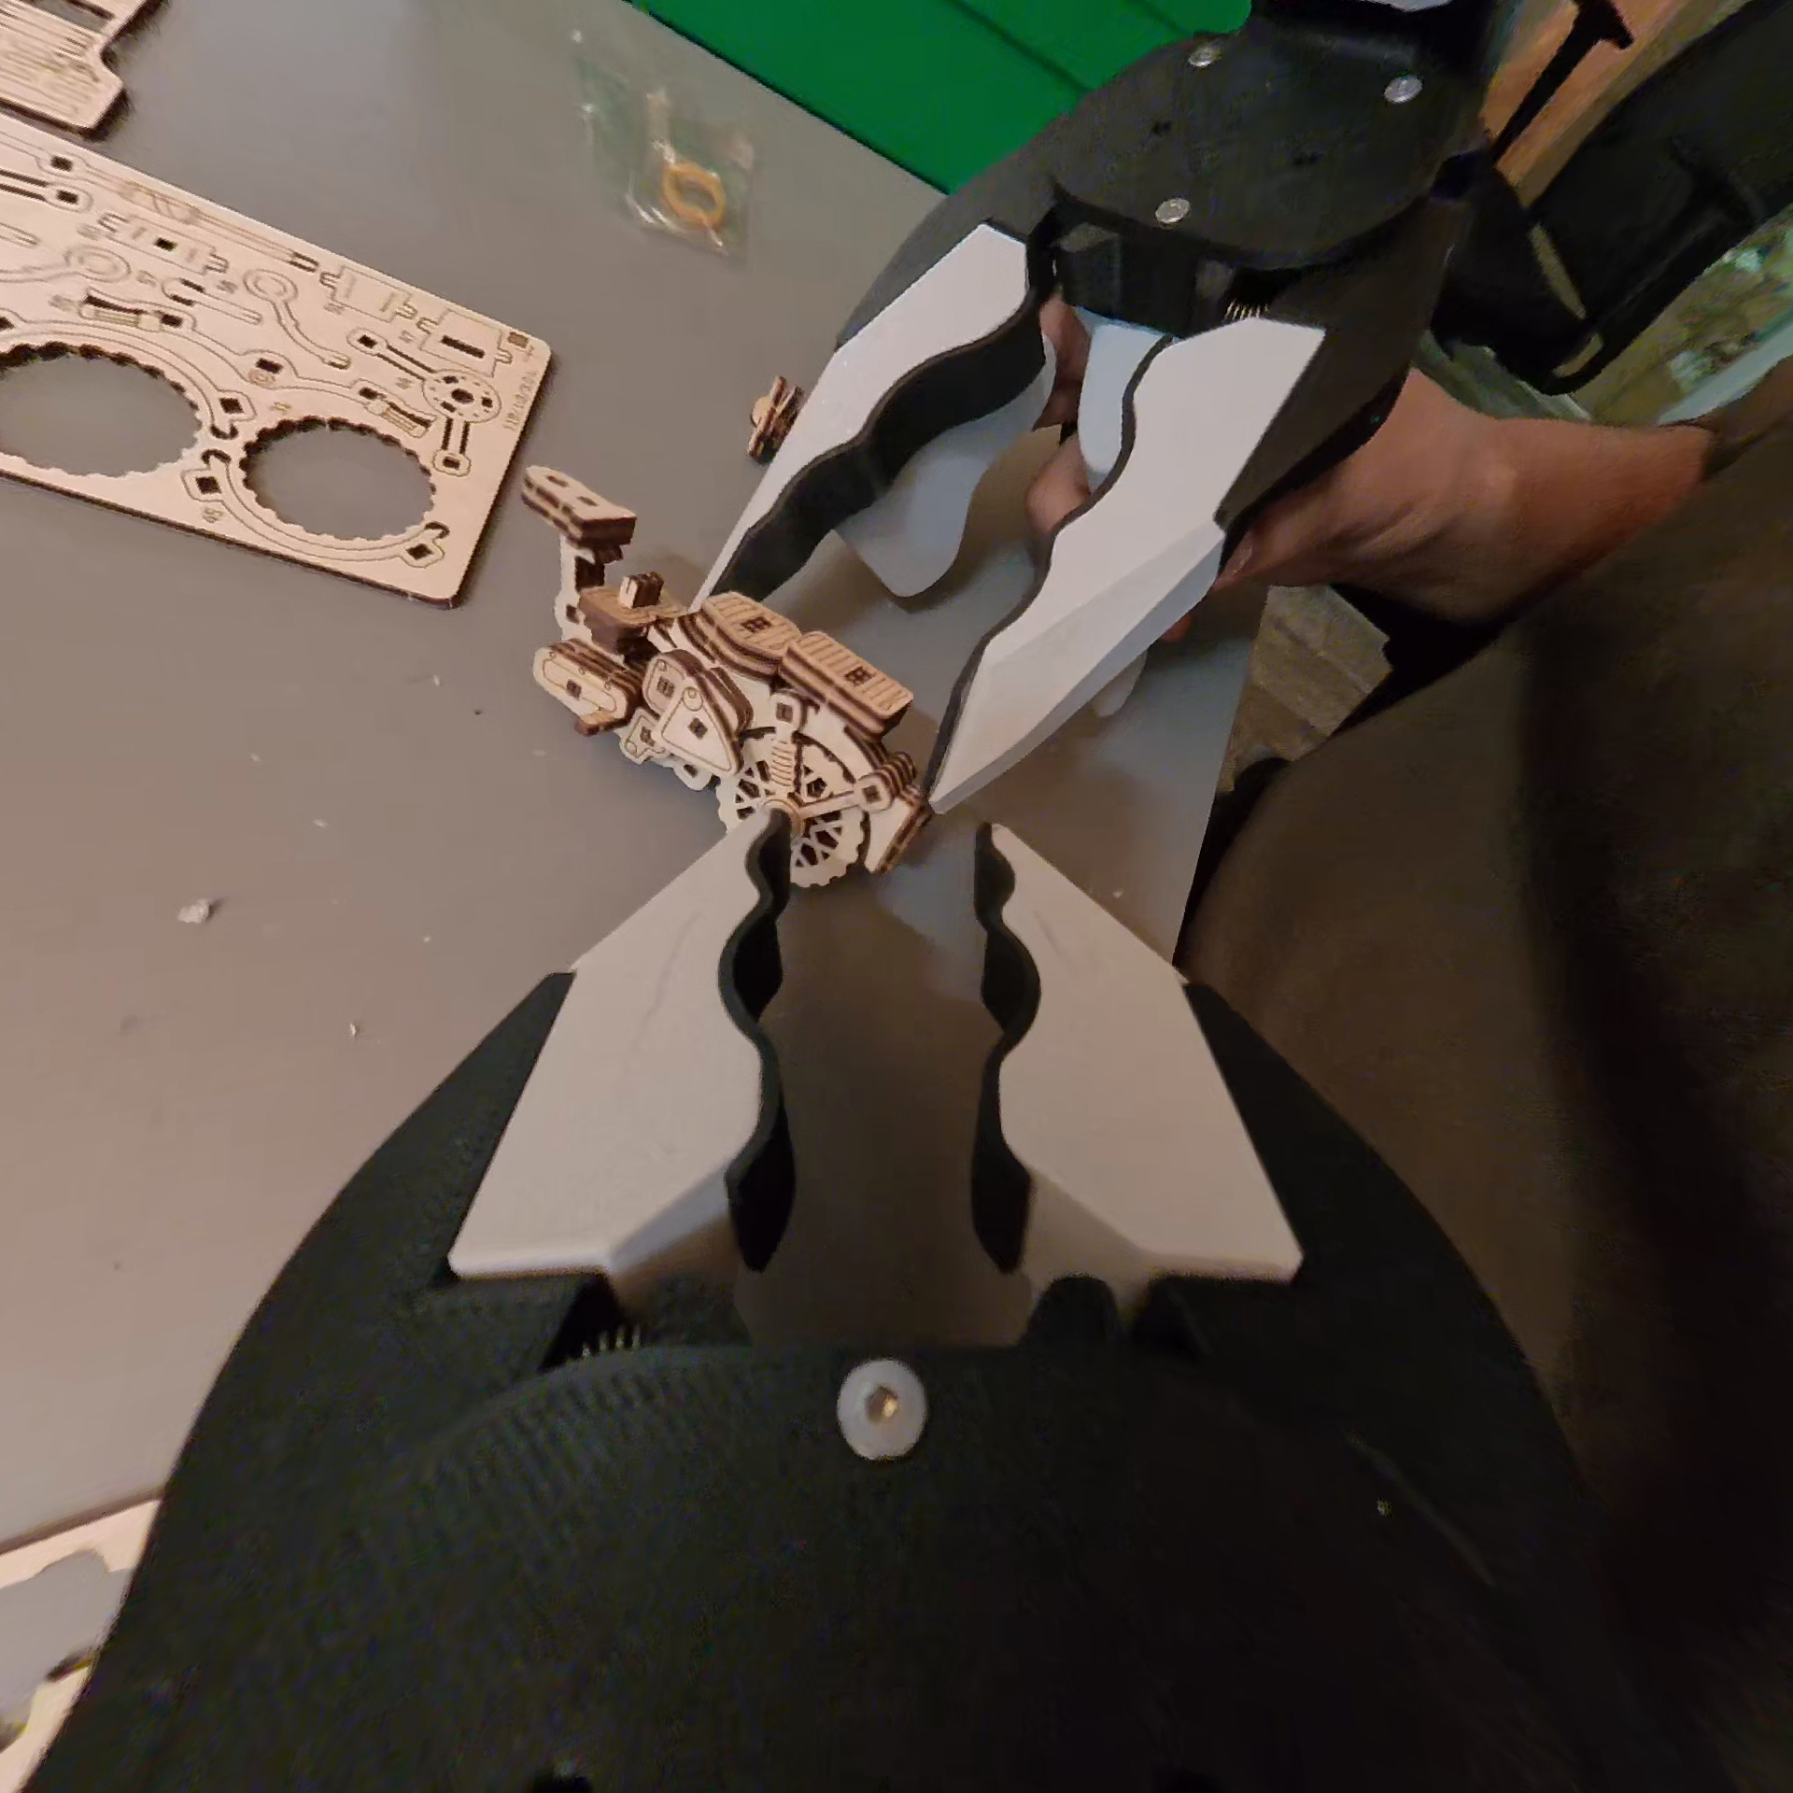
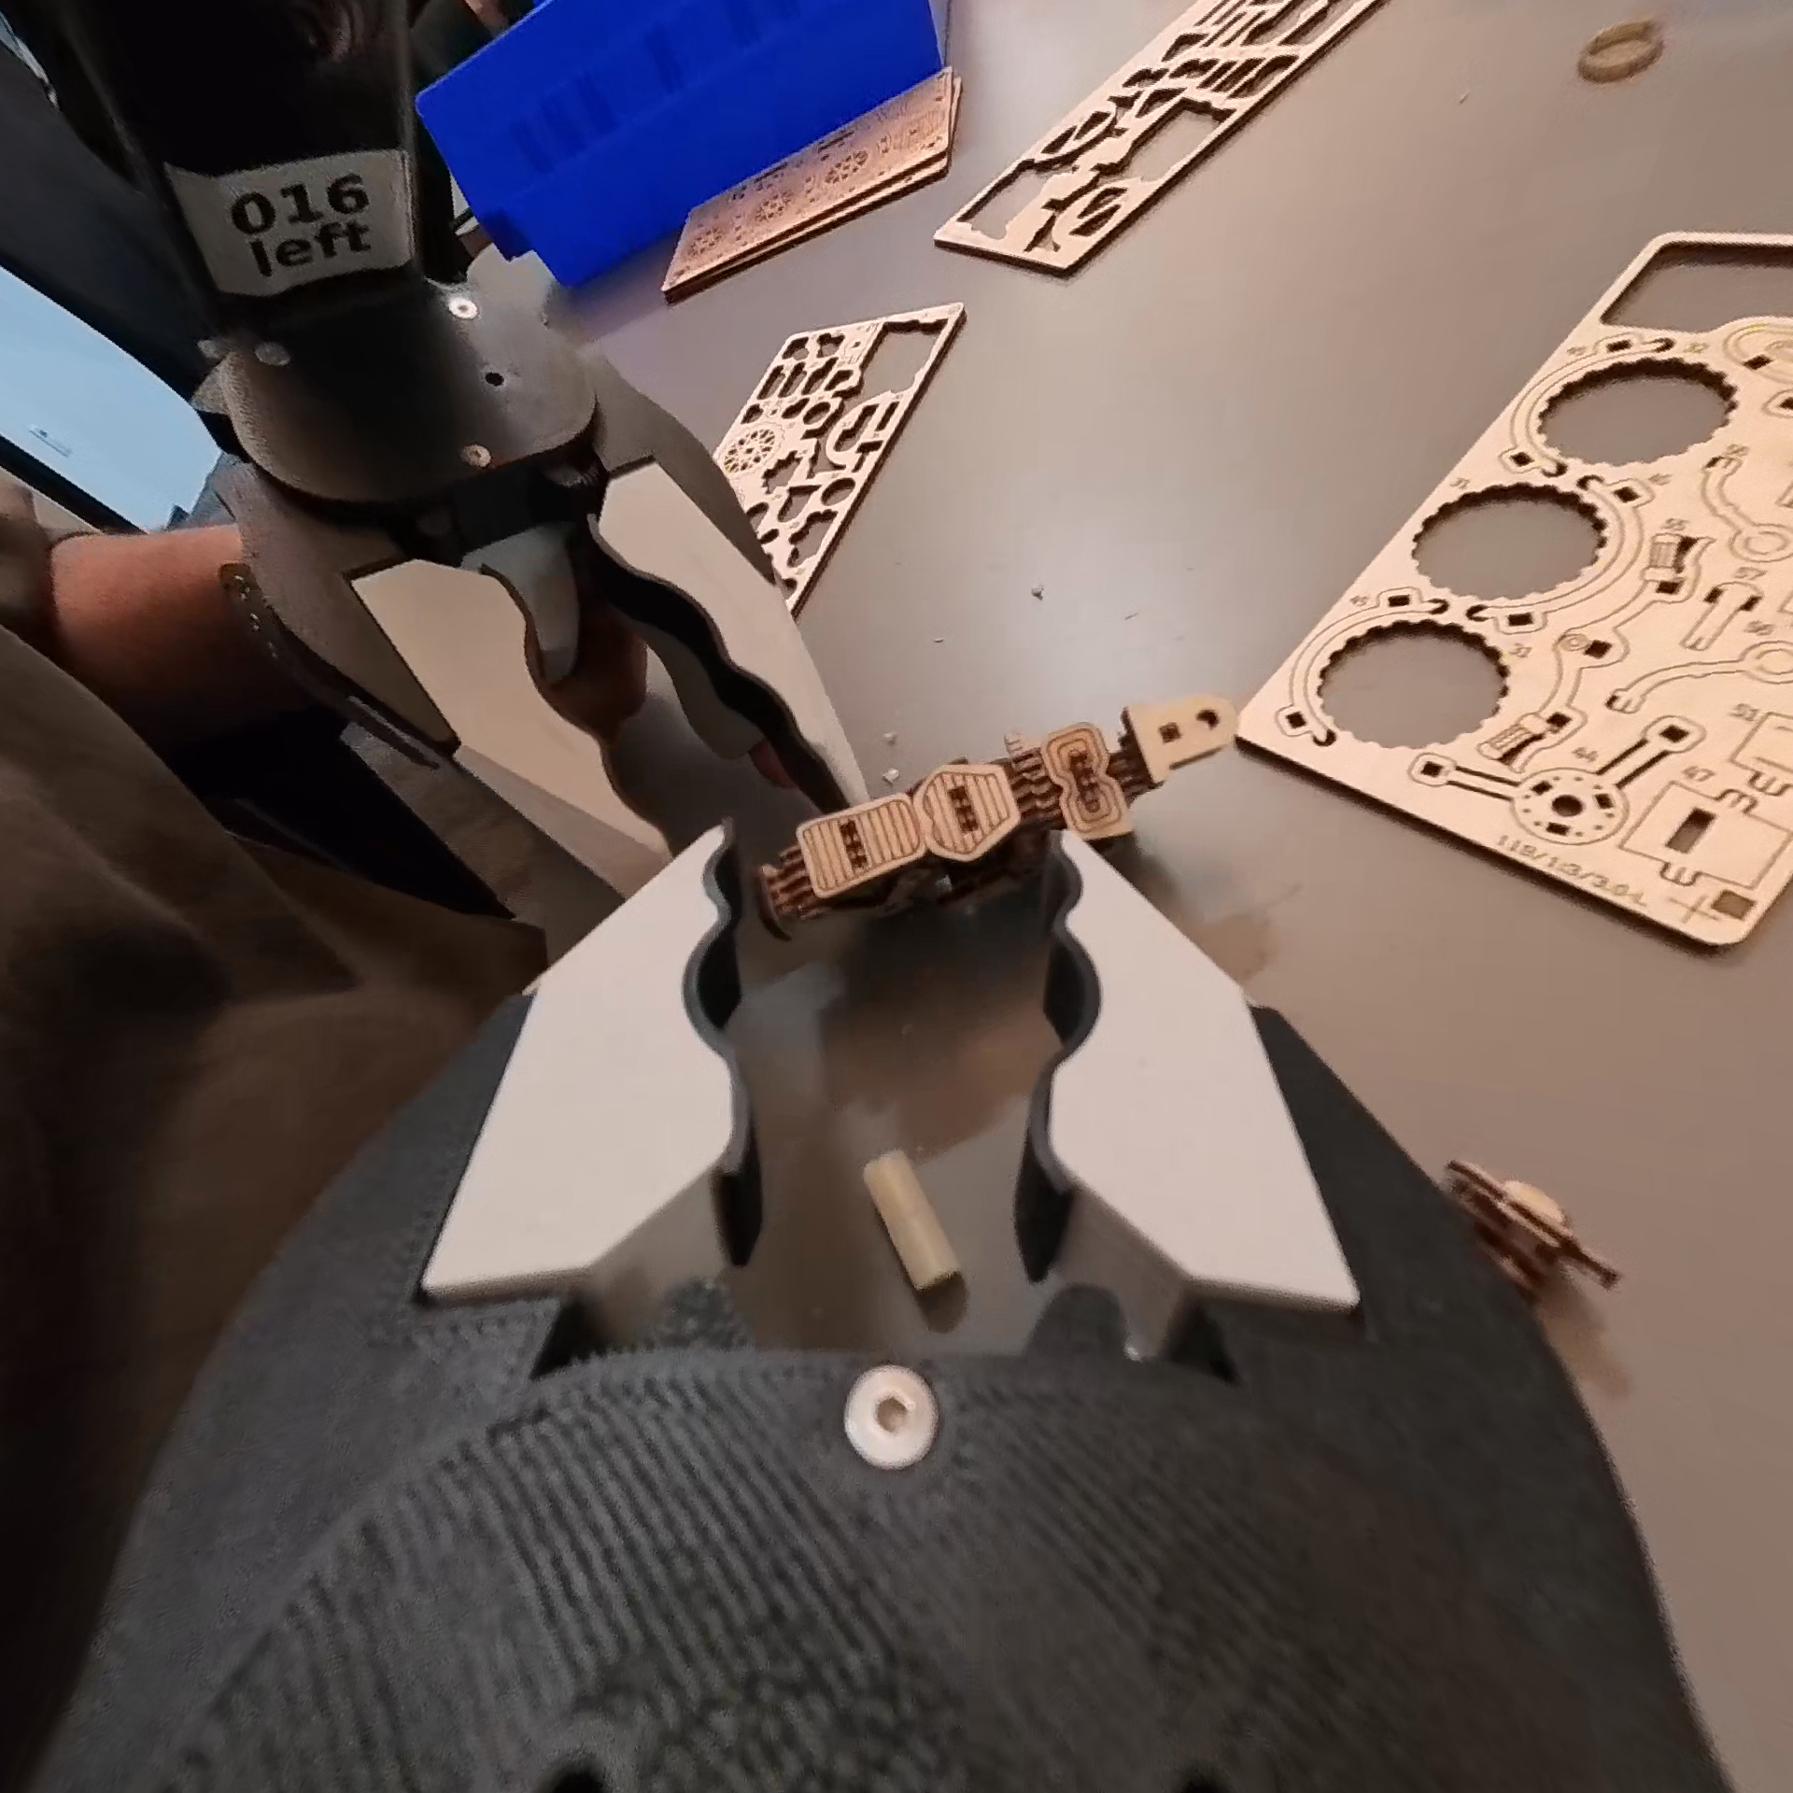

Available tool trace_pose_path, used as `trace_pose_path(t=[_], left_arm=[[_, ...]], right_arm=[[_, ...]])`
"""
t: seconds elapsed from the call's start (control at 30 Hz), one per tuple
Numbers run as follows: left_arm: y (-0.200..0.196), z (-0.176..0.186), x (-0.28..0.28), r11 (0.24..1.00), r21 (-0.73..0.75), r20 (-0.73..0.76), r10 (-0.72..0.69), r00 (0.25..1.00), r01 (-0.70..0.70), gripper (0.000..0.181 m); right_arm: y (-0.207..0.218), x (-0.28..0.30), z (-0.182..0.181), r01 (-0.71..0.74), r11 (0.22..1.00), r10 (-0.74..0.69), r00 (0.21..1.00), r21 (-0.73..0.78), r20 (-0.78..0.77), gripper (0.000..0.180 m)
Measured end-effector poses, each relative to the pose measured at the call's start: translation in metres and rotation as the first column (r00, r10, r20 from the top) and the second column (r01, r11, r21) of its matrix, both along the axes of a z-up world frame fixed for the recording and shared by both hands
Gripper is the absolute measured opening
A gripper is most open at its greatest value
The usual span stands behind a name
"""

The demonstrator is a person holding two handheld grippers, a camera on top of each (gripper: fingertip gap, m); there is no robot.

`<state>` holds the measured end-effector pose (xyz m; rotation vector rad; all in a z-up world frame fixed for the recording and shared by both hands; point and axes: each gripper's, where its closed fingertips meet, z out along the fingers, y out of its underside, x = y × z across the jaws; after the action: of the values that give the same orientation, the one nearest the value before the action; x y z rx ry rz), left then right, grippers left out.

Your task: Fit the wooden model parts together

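Left gripper (image 1: 878, 830) low over grey table (image 1: 291, 873), jaws spread, tips at wooden model (image 1: 723, 708) rear wheel, not pinching. Right gripper (image 1: 815, 699) angles down from opposite, spread, straddling model. Punched sheet (image 1: 243, 427) beyond.

Grey table (image 1: 291, 873) underneath it all, matte and flecked with pale wood crumbs. Standing on it near the edge, the half-built wooden model (image 1: 723, 723), cogwheel down at one end. Just beyond it lies a punched-out plywood sheet (image 1: 262, 388) with toothed round holes. A small loose wooden piece (image 1: 773, 415) sits near the model, and a clear bag with a rubber band (image 1: 684, 165) lies farther back. From the right wrist view: a short cream dowel (image 2: 917, 1224) flat on the table, a little layered wooden subassembly (image 2: 1514, 1224) beside it, two more spent sheets (image 2: 844, 427), a stack of uncut boards (image 2: 815, 194) touching a blue bin (image 2: 679, 126), and a wooden ring (image 2: 1622, 48).
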<state>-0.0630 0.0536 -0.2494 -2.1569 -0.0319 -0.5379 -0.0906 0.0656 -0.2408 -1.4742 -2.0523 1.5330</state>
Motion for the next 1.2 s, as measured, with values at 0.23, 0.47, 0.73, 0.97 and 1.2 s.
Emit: trace_pose_path(t=[0.23,0.47,0.73,0.97,1.2], left_arm=[[0.0,0.001,0.005,1.0,0.005,0.011,-0.021,1.0,0.021,0.037],[-0.008,0.017,-0.011,0.997,0.074,0.027,-0.037,0.999,0.035,0.037],[-0.008,0.04,-0.052,0.976,0.164,0.28,0.092,0.956,-0.143,0.045],[-0.011,0.003,-0.035,0.999,0.026,0.018,0.033,0.999,-0.033,0.046],[-0.014,0.002,-0.029,1.0,0.016,0.035,-0.008,0.999,0.007,0.038]], right_arm=[[0.004,-0.001,-0.004,0.026,1.0,-0.026,0.999,0.005,0.023,0.049],[0.003,0.001,0.0,0.009,0.999,-0.008,1.0,-0.046,0.024,0.049],[-0.022,0.02,0.006,-0.189,0.981,0.188,0.982,-0.044,-0.016,0.042],[-0.029,0.031,-0.007,-0.277,0.948,0.287,0.957,0.16,-0.043,0.025],[-0.03,0.031,-0.006,-0.271,0.949,0.282,0.958,0.163,-0.046,0.022]])
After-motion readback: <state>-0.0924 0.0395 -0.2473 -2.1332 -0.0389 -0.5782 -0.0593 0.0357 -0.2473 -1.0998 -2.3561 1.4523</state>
